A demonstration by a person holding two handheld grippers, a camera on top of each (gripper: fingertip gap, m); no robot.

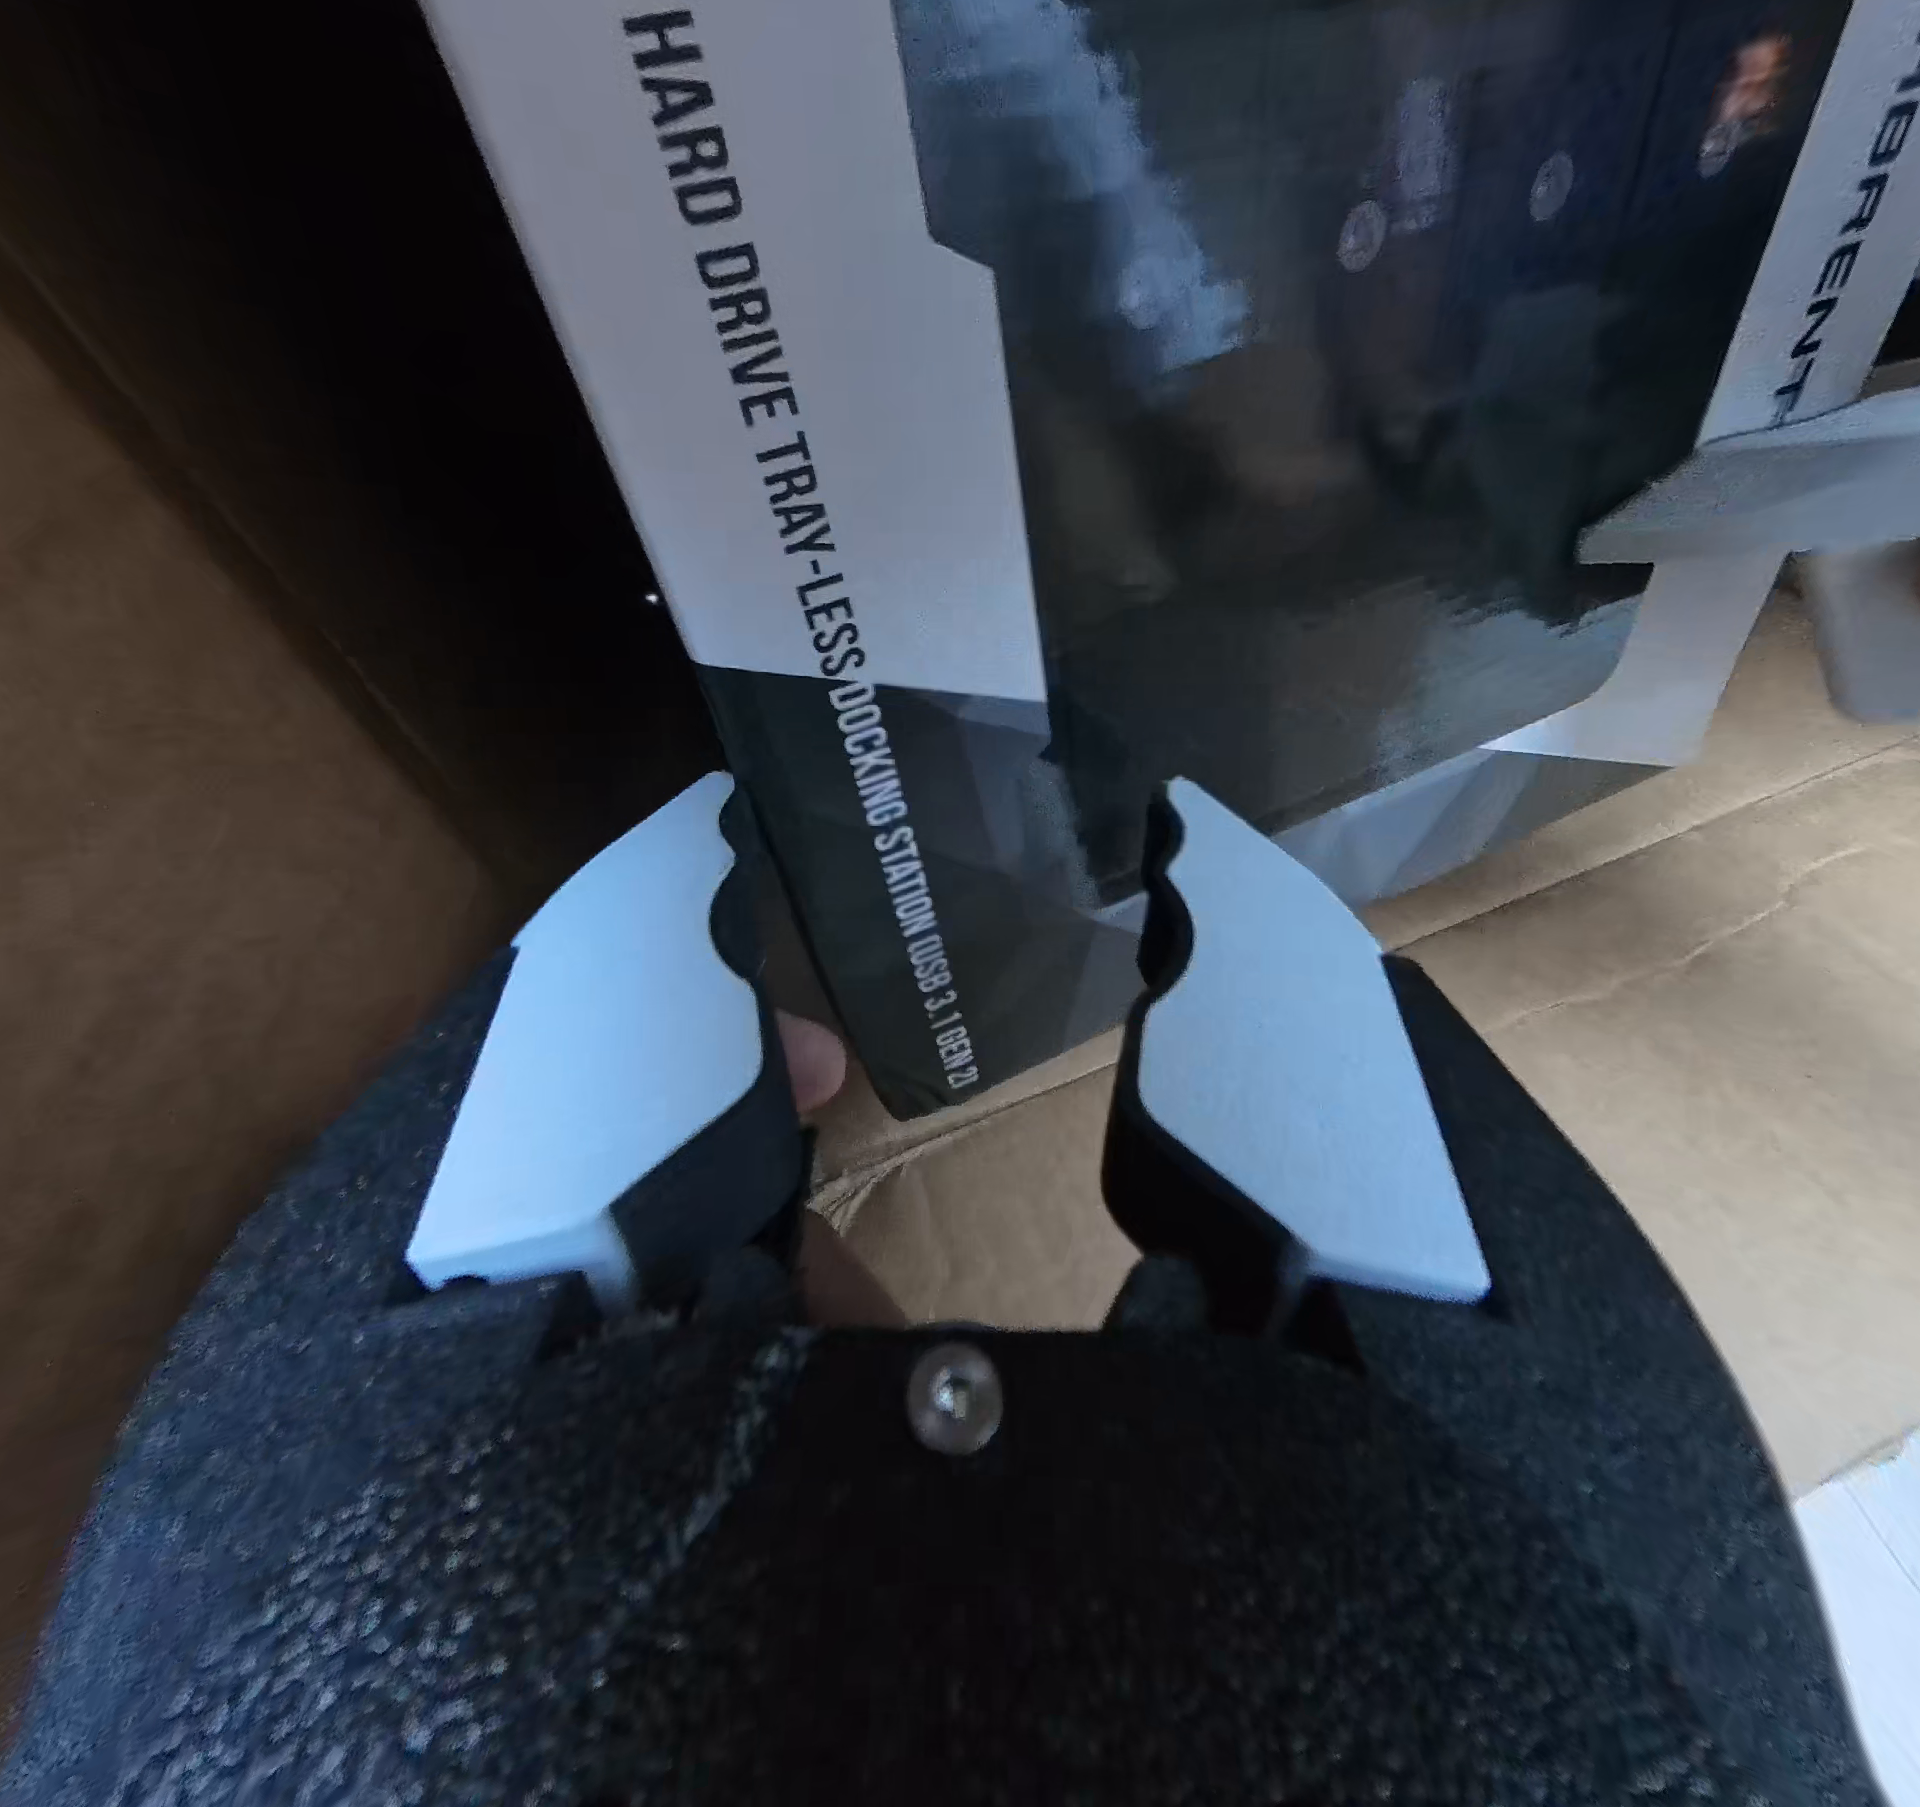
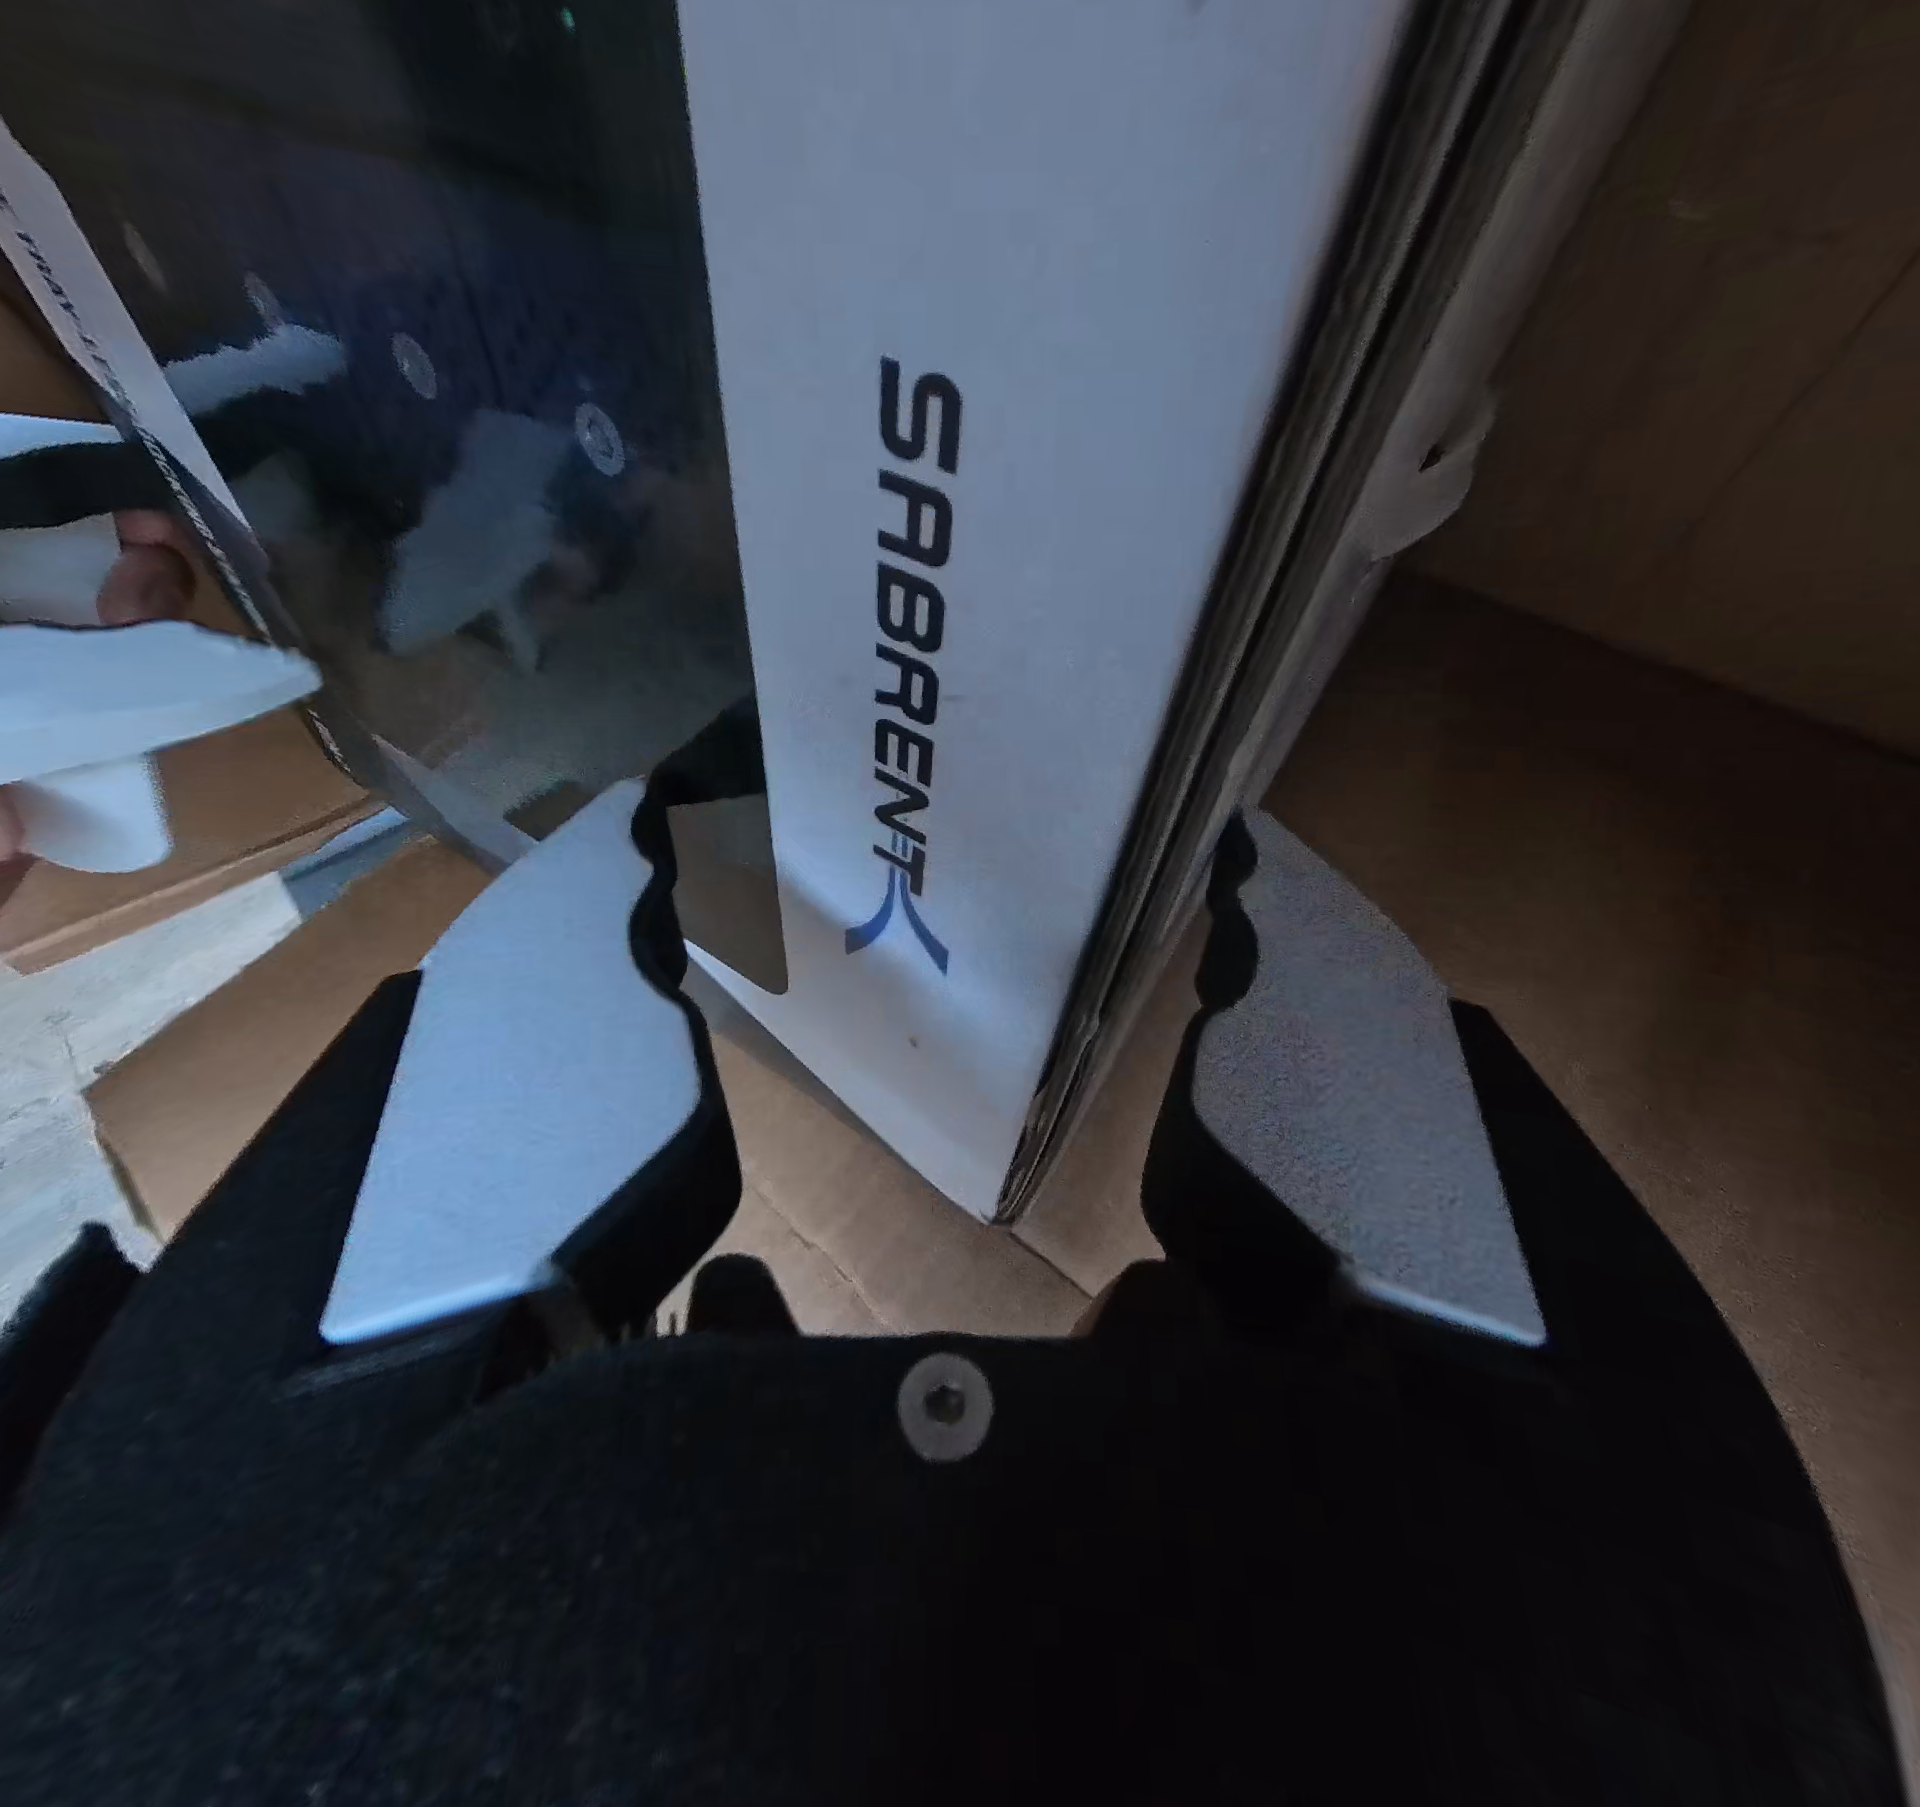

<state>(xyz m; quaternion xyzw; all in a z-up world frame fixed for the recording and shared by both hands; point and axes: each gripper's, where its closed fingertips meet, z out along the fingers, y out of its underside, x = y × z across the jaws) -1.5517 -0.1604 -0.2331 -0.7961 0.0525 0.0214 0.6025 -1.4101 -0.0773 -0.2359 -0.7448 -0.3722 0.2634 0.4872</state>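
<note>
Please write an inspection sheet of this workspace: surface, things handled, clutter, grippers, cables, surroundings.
Surface: brown cardboard, creased, under the box.
Things handled: retail box, white and black with a glossy window, upright, printed on its sides.
Clutter: nothing seen.
Grippers: left gripper astride the box's dark lower corner; right gripper astride the opposite white edge; both sets of jaws wide, contact unclear. A finger shows behind the left one.
Cables: nothing seen.
Surroundings: cardboard wall beside the box; pale floor at left.

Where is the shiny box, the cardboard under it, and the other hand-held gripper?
shiny box (image 2: 997, 323), right wrist view, white side panel.
cardboard (image 1: 1558, 988), left wrist view, bare flap.
left hand-held gripper (image 2: 156, 604), right wrist view, between its white fingertips.
</note>
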